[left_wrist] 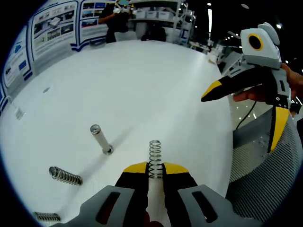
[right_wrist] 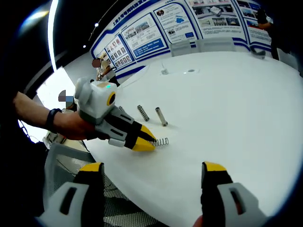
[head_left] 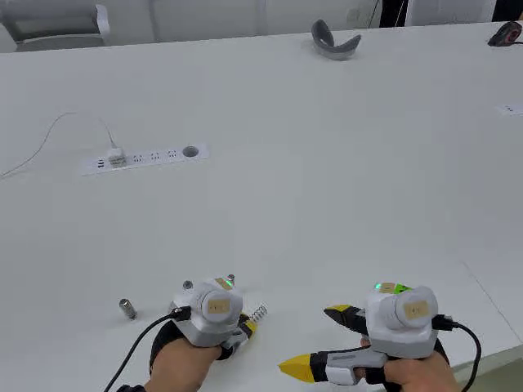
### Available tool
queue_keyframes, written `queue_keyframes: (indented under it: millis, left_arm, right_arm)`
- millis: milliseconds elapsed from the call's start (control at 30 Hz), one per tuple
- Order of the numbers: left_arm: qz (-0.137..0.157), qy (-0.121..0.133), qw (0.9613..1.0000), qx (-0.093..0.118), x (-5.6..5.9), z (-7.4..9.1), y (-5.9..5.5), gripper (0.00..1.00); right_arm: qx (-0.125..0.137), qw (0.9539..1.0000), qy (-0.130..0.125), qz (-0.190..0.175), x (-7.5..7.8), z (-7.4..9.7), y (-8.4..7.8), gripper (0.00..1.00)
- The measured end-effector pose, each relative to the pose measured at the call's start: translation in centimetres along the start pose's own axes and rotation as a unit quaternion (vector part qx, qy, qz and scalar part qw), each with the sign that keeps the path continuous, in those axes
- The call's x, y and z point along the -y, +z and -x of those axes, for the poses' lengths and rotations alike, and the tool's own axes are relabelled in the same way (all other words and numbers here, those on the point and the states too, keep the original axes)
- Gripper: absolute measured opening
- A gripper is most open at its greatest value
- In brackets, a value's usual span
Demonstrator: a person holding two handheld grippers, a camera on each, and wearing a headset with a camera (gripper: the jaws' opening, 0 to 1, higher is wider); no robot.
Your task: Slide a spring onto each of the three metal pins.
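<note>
Honestly, nothing is being picked up that can actually be read. Lines of print are being carried by the blue-and-white wall posters (right_wrist: 163, 30) beyond the worktop (right_wrist: 227, 94), but every bit of it is being blurred down to smudges.

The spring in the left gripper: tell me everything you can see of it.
The spring is a thin, bright, steel-looking wire coil, open-wound and straight. The left gripper is shut on its near end between the yellow tips, so most of the coil juts forward beyond them, low over the white table. Whether its far end touches the surface I cannot tell. It is on no pin; a bare metal pin stands apart beside it.
</note>
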State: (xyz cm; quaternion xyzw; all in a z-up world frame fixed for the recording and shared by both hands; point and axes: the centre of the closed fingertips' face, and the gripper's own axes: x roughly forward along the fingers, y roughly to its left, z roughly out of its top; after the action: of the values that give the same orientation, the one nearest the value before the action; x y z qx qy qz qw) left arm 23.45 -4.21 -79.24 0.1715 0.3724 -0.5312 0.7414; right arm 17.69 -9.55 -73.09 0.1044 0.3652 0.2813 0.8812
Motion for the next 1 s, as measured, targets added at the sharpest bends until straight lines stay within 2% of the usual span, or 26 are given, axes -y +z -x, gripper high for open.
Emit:
queue_keyframes:
  millis: [233,367,467,700,1000]
  left_arm:
    - [0.005,0.002,1.0,-0.006,-0.4,1.5,-1.6,0.11]
    - [0.014,0.003,0.9999,-0.005,-0.6,2.1,-2.1,0.11]
    - [0.035,-0.009,0.9993,0.0,-0.2,2.8,-2.1,0.11]
    - [0.037,-0.003,0.9993,-0.006,-0.4,4.1,-3.4,0.11]
    - [0.037,0.007,0.9993,-0.008,-0.7,7.1,-5.5,0.11]
  right_arm:
    - [0.002,1.0,0.005,-0.002,-0.3,-0.2,0.0,0.85]
    - [-0.001,0.9999,0.01,0.0,-0.7,-0.4,-0.1,0.85]
    - [-0.003,0.9999,0.012,0.001,-0.9,-0.5,-0.1,0.85]
    - [-0.006,0.9998,0.018,0.003,-1.3,-0.6,-0.2,0.85]
    - [-0.012,0.9996,0.025,0.004,-1.8,-0.7,-0.5,0.85]
